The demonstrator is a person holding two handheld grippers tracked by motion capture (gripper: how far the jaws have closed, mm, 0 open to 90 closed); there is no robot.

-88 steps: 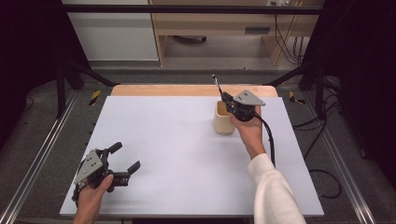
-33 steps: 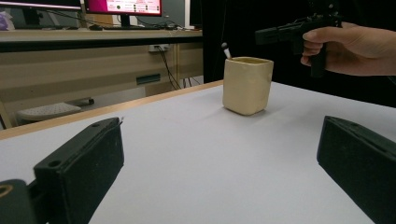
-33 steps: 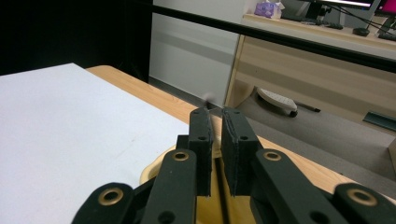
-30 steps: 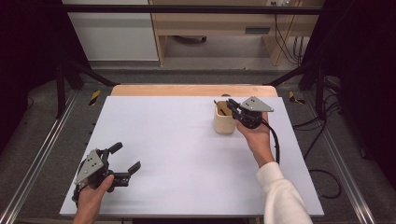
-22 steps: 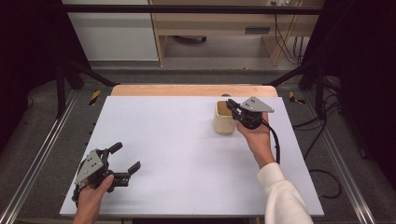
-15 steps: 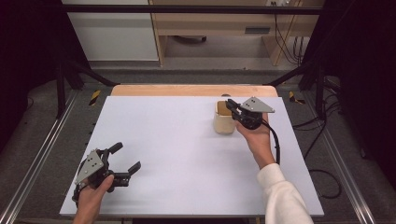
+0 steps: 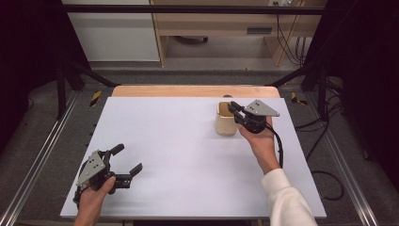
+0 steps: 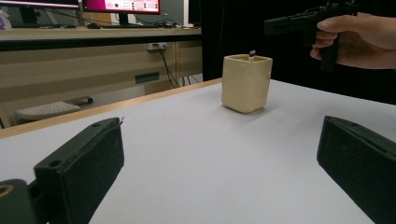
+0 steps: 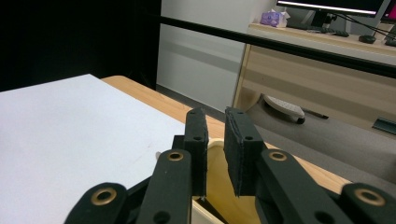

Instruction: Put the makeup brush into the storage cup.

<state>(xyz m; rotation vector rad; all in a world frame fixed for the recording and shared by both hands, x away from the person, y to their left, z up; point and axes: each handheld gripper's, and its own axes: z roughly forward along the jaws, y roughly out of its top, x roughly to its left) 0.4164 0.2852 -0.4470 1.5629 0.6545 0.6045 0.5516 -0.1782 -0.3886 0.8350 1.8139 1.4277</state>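
Left gripper view: pen upright in cup (tip barely showing).

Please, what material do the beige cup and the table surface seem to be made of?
The cup looks like matte ceramic or plastic: thick rounded walls, dull cream surface, no glare. The table top seems a smooth white laminate sheet, with a wooden strip showing at its far edge.

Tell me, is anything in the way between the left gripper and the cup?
No, nothing visible. Just bare white table lies between the left gripper and the cup, which stands far across from its open jaws.
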